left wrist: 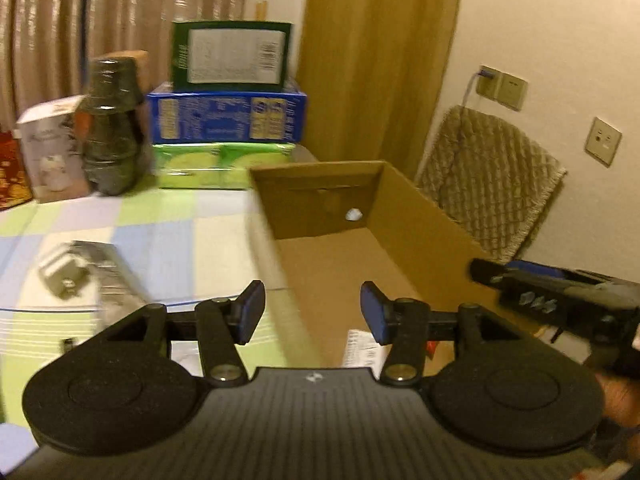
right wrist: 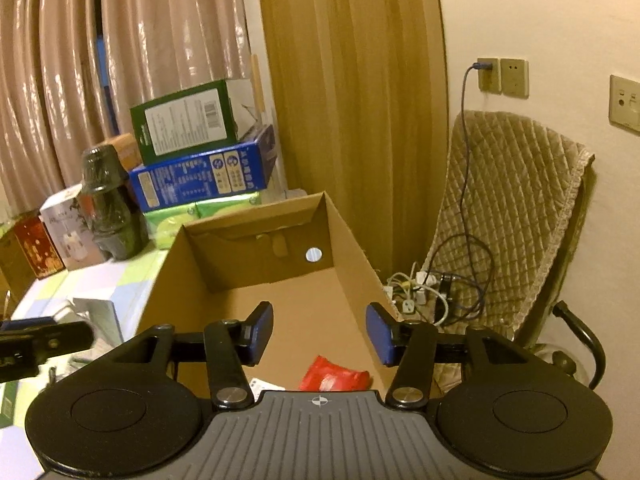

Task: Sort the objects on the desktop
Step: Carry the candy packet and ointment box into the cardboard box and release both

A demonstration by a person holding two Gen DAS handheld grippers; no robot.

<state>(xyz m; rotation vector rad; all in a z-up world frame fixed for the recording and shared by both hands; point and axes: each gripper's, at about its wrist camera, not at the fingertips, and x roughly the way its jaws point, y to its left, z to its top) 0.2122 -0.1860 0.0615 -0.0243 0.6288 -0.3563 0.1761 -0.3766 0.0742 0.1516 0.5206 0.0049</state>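
Note:
An open cardboard box (left wrist: 420, 216) stands on the checked tablecloth (left wrist: 172, 220), seen from above in both views. My left gripper (left wrist: 312, 312) hovers over the box's left wall, open with nothing between its blue pads. My right gripper (right wrist: 320, 334) hangs over the box's (right wrist: 348, 248) inside, open and empty. Below it a red packet (right wrist: 334, 376) and a white printed slip (right wrist: 260, 386) lie on the box floor. A grey packet (left wrist: 88, 276) lies on the cloth left of the box, blurred. The right gripper (left wrist: 480, 270) also shows at the right edge of the left wrist view.
Behind the box, green (left wrist: 230, 54), blue (left wrist: 226, 114) and lime (left wrist: 200, 164) cartons are stacked beside a dark wrapped bottle (left wrist: 110, 128) and a white carton (left wrist: 52, 148). A chair with a quilted cover (right wrist: 508, 216) and a power strip with cables (right wrist: 420, 300) stand right of the table.

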